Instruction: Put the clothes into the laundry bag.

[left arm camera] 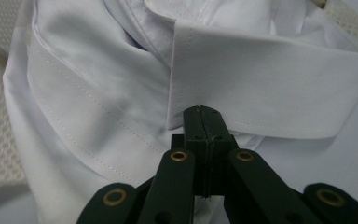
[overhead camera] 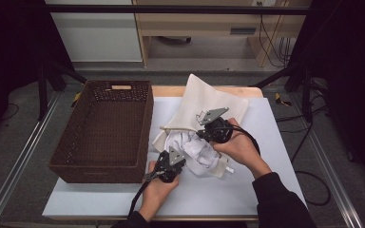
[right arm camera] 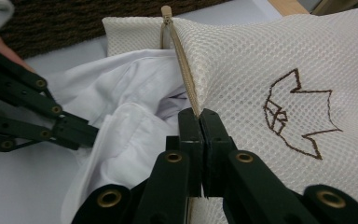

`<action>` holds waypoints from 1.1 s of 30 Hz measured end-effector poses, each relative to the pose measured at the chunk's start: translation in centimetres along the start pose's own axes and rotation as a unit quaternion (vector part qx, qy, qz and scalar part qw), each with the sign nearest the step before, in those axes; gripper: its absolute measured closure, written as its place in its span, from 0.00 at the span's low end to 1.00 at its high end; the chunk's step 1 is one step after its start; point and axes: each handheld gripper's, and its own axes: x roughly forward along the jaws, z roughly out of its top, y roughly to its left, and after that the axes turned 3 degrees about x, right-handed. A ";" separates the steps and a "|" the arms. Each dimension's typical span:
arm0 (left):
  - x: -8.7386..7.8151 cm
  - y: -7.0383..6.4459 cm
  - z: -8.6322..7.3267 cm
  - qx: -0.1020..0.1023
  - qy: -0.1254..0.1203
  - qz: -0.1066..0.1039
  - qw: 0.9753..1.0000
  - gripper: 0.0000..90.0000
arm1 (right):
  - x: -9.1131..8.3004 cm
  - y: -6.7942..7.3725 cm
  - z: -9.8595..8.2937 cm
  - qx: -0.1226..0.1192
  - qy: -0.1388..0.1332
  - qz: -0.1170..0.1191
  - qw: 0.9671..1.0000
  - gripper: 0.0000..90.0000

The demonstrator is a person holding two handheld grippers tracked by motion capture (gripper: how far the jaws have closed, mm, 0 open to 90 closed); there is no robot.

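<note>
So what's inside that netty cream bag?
A white shirt is partly inside the mesh bag, bunched at its zipped opening, collar still outside. How far in it reaches, or whether anything else is inside, is hidden by the mesh.

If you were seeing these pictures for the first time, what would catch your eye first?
A crumpled white cotton shirt spills from a cream mesh laundry bag at the middle of the white table. The left hand-held gripper pinches the shirt; the right hand-held gripper clamps the bag's zipper edge. A dark woven basket stands left.
</note>
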 end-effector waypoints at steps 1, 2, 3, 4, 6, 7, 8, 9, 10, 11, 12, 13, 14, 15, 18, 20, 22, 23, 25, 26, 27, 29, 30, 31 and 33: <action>0.3 0.1 0.4 -0.003 -0.003 0.002 1.000 1.00 | 0.0 0.0 0.0 0.000 0.001 0.000 1.000 0.99; 0.3 0.1 0.4 -0.003 -0.003 0.002 1.000 1.00 | 0.0 0.0 0.0 0.000 0.001 0.000 1.000 0.99; 0.5 0.3 0.6 -0.002 -0.003 0.003 1.000 1.00 | 0.0 0.0 0.0 0.000 0.001 0.000 1.000 0.99; 0.7 0.4 0.7 -0.003 -0.005 0.004 1.000 1.00 | 0.0 0.0 0.0 0.001 0.002 0.000 1.000 0.99; 1.2 0.5 1.0 0.002 -0.007 0.011 1.000 1.00 | 0.0 0.0 0.0 0.001 0.004 0.000 1.000 0.99; 1.4 0.6 1.2 0.002 -0.009 0.012 1.000 1.00 | -0.1 0.0 0.0 0.001 0.003 0.000 1.000 0.99; 1.7 0.6 1.4 0.003 -0.010 0.016 1.000 1.00 | 0.0 0.0 0.0 0.000 0.003 0.001 1.000 0.99; 2.0 0.8 1.6 -0.001 -0.014 0.017 1.000 1.00 | 0.0 0.0 0.0 0.000 0.003 0.001 1.000 0.99; 2.2 0.9 1.7 -0.005 -0.016 0.017 1.000 1.00 | 0.0 0.0 0.0 0.000 0.003 0.002 1.000 0.99; 2.6 1.1 1.7 -0.008 -0.017 0.016 1.000 1.00 | 0.1 0.1 0.0 0.001 0.003 0.001 1.000 0.99; 2.8 1.2 1.8 -0.016 -0.019 0.014 1.000 1.00 | 0.1 0.0 0.0 -0.003 0.002 0.002 1.000 0.99; 3.1 1.4 1.8 -0.022 -0.023 0.013 0.999 1.00 | 0.1 0.0 0.0 -0.003 0.001 0.003 1.000 0.99; 3.2 1.5 1.9 -0.025 -0.024 0.011 0.999 1.00 | 0.2 0.0 0.0 -0.004 0.002 0.004 1.000 0.99; 3.3 1.6 1.9 -0.029 -0.027 0.011 0.999 1.00 | 0.2 0.0 0.0 -0.003 0.002 0.004 1.000 0.99; 3.5 1.6 2.1 -0.031 -0.028 0.012 0.999 1.00 | 0.3 0.1 -0.1 -0.001 0.004 0.004 1.000 0.99; 3.7 1.6 2.2 -0.031 -0.029 0.013 0.999 1.00 | 0.3 0.1 -0.1 -0.001 0.005 0.004 1.000 0.99; 3.9 1.7 2.3 -0.032 -0.030 0.012 0.999 1.00 | 0.4 0.2 -0.1 0.001 0.006 0.003 1.000 0.99; 4.0 1.7 2.4 -0.032 -0.030 0.012 0.999 1.00 | 0.5 0.2 -0.1 -0.001 0.006 0.005 1.000 0.99; 4.2 1.8 2.5 -0.032 -0.032 0.013 0.999 1.00 | 0.5 0.2 -0.1 -0.001 0.007 0.005 1.000 0.99; 4.3 1.8 2.6 -0.031 -0.034 0.014 0.999 1.00 | 0.6 0.2 -0.1 -0.002 0.006 0.006 1.000 0.99; 4.3 1.8 2.7 -0.030 -0.033 0.014 0.999 1.00 | 0.6 0.2 -0.1 0.002 0.008 0.006 1.000 0.99; 4.4 1.8 2.7 -0.032 -0.036 0.014 0.999 1.00 | 0.7 0.2 -0.2 0.001 0.007 0.006 1.000 0.99; 4.5 1.8 2.7 -0.032 -0.036 0.013 0.999 1.00 | 0.7 0.3 -0.2 0.001 0.009 0.006 1.000 0.99; 4.5 1.9 2.7 -0.033 -0.037 0.013 0.999 1.00 | 0.8 0.3 -0.2 -0.001 0.010 0.006 1.000 0.99; 4.6 1.8 2.7 -0.031 -0.038 0.014 0.999 1.00 | 0.8 0.3 -0.3 0.001 0.011 0.006 1.000 0.99</action>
